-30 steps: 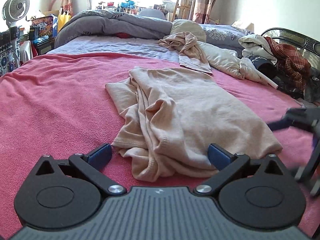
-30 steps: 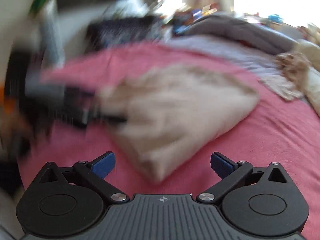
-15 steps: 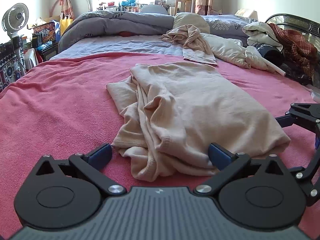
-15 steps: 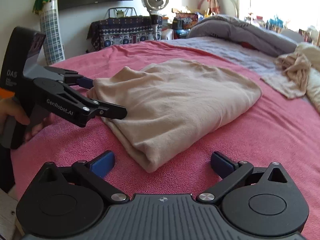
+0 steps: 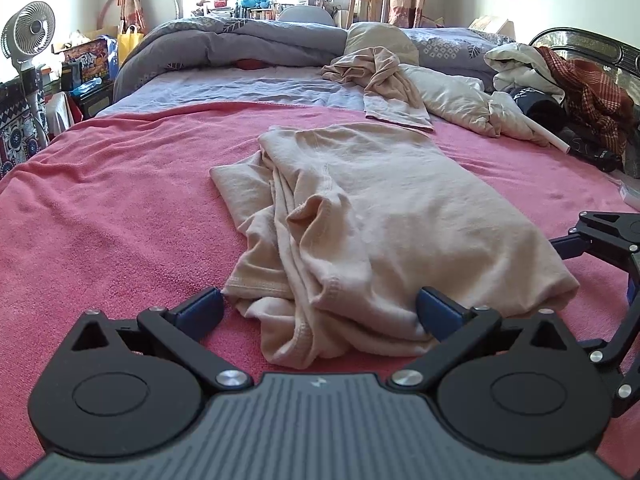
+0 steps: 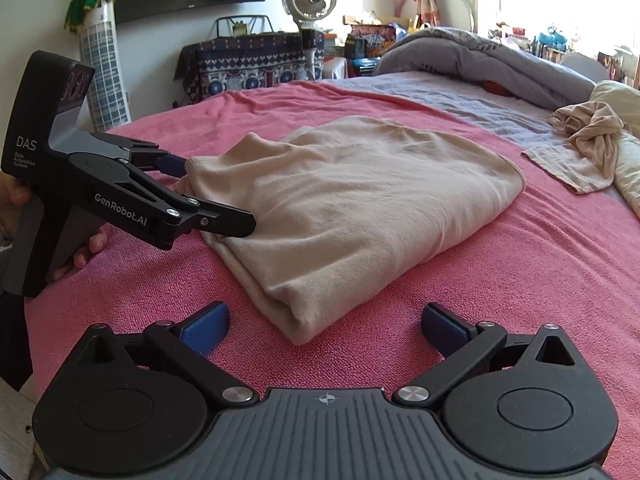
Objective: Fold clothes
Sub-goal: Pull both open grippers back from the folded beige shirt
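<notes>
Left gripper (image 5: pixel 318 312) agape, right gripper (image 6: pixel 324 326) likewise, beige shirt (image 5: pixel 384 220) lengthwise away (half-folded), pink blanket (image 5: pixel 112 208).

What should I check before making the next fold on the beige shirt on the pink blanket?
1. Left gripper open around the shirt's near bunched edge: ok, cloth lies between its fingers.
2. Right gripper open: ok; the folded corner lies just ahead of it, not gripped.
3. Beige shirt lying flat: not ok, sleeves and hem are bunched along one side.
4. Pink blanket bare beside the shirt: ok.
5. Crumpled beige garment apart from the shirt: ok.
6. Layers under the fold aligned: cannot tell.
</notes>
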The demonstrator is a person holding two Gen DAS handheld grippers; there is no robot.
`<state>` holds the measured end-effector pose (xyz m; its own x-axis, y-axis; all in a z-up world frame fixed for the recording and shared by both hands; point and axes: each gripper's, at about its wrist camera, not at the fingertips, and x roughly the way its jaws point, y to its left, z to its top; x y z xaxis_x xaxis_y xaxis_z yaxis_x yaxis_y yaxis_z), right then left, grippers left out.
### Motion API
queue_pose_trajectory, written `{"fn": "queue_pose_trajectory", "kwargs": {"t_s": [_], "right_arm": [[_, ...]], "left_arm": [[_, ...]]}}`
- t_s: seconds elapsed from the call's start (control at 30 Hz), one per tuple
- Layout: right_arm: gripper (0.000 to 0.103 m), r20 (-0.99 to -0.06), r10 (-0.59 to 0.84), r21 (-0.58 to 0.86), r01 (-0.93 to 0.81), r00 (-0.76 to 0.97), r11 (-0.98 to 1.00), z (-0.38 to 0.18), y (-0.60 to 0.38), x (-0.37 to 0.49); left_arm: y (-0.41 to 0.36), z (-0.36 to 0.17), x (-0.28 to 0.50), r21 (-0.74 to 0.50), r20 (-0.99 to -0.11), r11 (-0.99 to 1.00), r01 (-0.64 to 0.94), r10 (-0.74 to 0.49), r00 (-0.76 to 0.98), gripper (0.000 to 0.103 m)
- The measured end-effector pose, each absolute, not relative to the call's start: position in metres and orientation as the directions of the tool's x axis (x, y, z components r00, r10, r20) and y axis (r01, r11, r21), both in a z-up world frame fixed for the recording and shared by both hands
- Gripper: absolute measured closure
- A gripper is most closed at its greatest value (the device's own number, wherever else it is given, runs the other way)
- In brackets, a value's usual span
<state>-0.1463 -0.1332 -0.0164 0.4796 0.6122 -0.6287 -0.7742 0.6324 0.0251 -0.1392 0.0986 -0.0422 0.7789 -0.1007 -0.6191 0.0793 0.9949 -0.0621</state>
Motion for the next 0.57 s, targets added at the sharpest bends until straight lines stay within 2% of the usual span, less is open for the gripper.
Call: {"fn": "queue_pose_trajectory", "kwargs": {"t_s": [0.57], "right_arm": [[0.0,-0.634,0.614,0.037,-0.775,0.47,0.631,-0.014,-0.138,-0.1415]], "left_arm": [[0.0961,-0.043,-0.1402,-0.042,-0.611,0.996,0.077,-0.087,0.787,0.0]]}}
